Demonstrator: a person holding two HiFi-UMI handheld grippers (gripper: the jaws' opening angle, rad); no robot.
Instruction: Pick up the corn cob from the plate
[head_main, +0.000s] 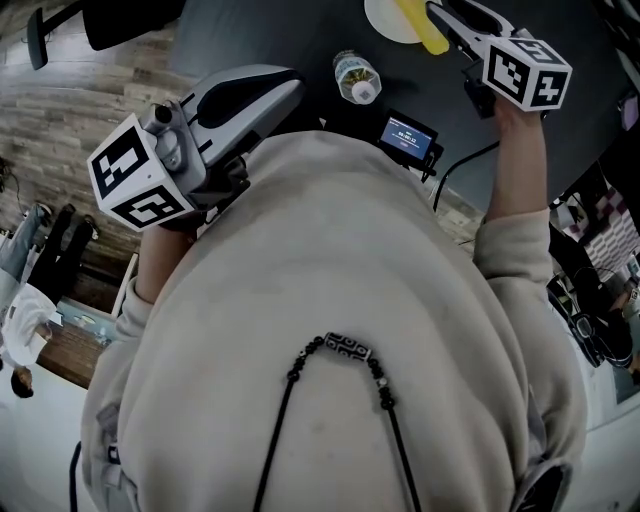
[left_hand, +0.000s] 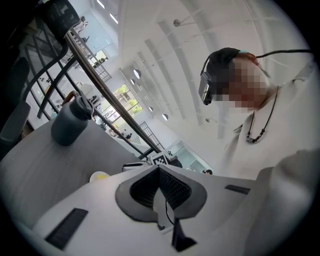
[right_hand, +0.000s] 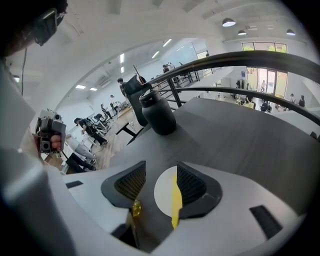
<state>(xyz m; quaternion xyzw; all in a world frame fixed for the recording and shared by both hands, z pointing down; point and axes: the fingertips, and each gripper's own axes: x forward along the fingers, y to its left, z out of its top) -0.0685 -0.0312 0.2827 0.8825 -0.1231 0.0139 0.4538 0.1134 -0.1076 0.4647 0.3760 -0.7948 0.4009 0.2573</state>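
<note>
The yellow corn cob lies on a small white plate at the far edge of the dark table. My right gripper reaches down over it. In the right gripper view the jaws of my right gripper stand open, with the plate showing between them and the corn cob running along the inner edge of the right-hand pad; no pad presses on it. My left gripper is held up near the person's chest, away from the plate. Its pads meet with nothing between them.
A clear water bottle lies on the table near the plate. A small device with a lit screen and a cable sits at the table's near edge. A dark flask stands beyond the plate. A railing runs behind the table.
</note>
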